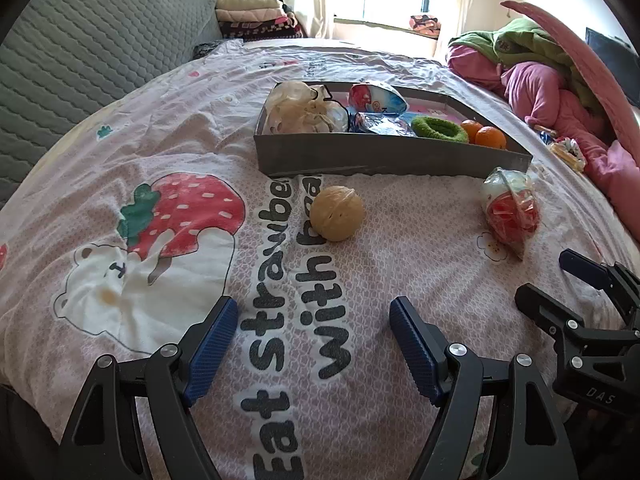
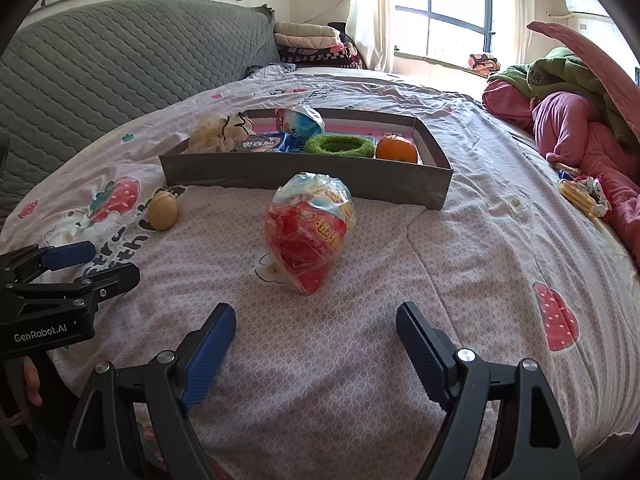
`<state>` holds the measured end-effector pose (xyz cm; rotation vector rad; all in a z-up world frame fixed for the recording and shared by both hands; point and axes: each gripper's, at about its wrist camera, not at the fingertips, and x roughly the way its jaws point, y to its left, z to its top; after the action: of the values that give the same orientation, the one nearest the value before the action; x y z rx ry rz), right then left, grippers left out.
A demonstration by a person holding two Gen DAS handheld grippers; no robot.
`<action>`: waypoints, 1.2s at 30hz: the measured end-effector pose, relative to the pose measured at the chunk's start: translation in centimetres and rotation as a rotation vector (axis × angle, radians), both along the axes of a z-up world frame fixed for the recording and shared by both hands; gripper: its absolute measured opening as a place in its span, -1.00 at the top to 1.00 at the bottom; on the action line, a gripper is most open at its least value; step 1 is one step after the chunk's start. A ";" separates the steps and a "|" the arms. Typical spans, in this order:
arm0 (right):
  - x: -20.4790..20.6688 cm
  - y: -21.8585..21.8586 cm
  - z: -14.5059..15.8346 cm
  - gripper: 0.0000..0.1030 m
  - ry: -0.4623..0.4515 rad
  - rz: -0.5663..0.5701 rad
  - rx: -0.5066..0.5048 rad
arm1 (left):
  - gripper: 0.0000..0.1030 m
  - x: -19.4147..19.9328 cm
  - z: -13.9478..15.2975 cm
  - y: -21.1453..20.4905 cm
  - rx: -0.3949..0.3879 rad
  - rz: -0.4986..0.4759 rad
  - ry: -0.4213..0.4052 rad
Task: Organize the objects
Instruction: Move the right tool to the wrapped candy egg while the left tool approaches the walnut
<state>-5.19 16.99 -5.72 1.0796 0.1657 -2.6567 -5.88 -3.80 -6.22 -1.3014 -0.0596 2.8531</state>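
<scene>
A grey tray [image 1: 380, 160] [image 2: 304, 178] lies on the bed. It holds a beige mesh pouf [image 1: 296, 108], snack packets [image 1: 376, 98], a green ring [image 1: 440, 130] [image 2: 340, 145] and oranges [image 1: 490, 137] [image 2: 396, 149]. In front of the tray a tan ball [image 1: 337, 213] [image 2: 162, 211] rests on the sheet. A clear bag of red snacks [image 1: 510, 210] [image 2: 310, 232] lies to its right. My left gripper [image 1: 312, 320] is open, short of the ball. My right gripper [image 2: 316, 328] is open, just short of the snack bag. Nothing is between either pair of fingers.
The bed has a pink strawberry-print sheet [image 1: 160, 208] and a grey quilted headboard [image 2: 120, 60] at the left. Pink and green bedding [image 2: 580, 112] is heaped at the right, with small packets [image 2: 580, 196] beside it. Folded blankets [image 2: 312, 44] sit by the window.
</scene>
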 end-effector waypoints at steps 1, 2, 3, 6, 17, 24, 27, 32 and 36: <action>-0.1 -0.1 -0.1 -0.59 -0.002 -0.001 0.002 | -0.54 -0.1 -0.1 0.0 0.000 0.001 0.001; -0.2 -0.1 -0.3 -0.59 -0.005 -0.003 0.003 | -0.54 -0.2 -0.1 0.0 0.001 0.001 0.004; -0.3 -0.1 -0.4 -0.59 -0.008 -0.004 0.003 | -0.54 -0.3 -0.1 0.1 0.002 0.001 0.007; -0.7 -0.1 -0.6 -0.59 -0.011 -0.013 0.001 | -0.54 -0.8 -0.4 0.0 -0.002 0.003 0.013; -2.6 -0.8 -1.6 -0.69 -0.022 -0.021 0.006 | -0.55 -2.9 -1.1 0.0 -0.010 0.013 0.033; -3.6 -1.0 -1.9 -0.82 -0.028 -0.027 0.004 | -0.57 -4.4 -1.5 0.0 0.002 0.016 0.028; -4.1 -1.3 -2.0 -0.87 -0.036 -0.022 0.013 | -0.58 -5.0 -1.7 -0.1 0.011 0.016 0.026; -4.9 -1.6 -2.0 -0.94 -0.049 -0.024 0.020 | -0.60 -5.8 -1.8 0.1 0.004 0.016 0.024; -5.5 -1.9 -1.9 -0.94 -0.053 -0.038 0.032 | -0.60 -6.2 -1.9 0.2 -0.001 0.017 0.023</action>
<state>-10.66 15.13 -7.64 1.1735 0.1791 -2.6640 -12.07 -3.59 -8.10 -1.2750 -0.0692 2.8823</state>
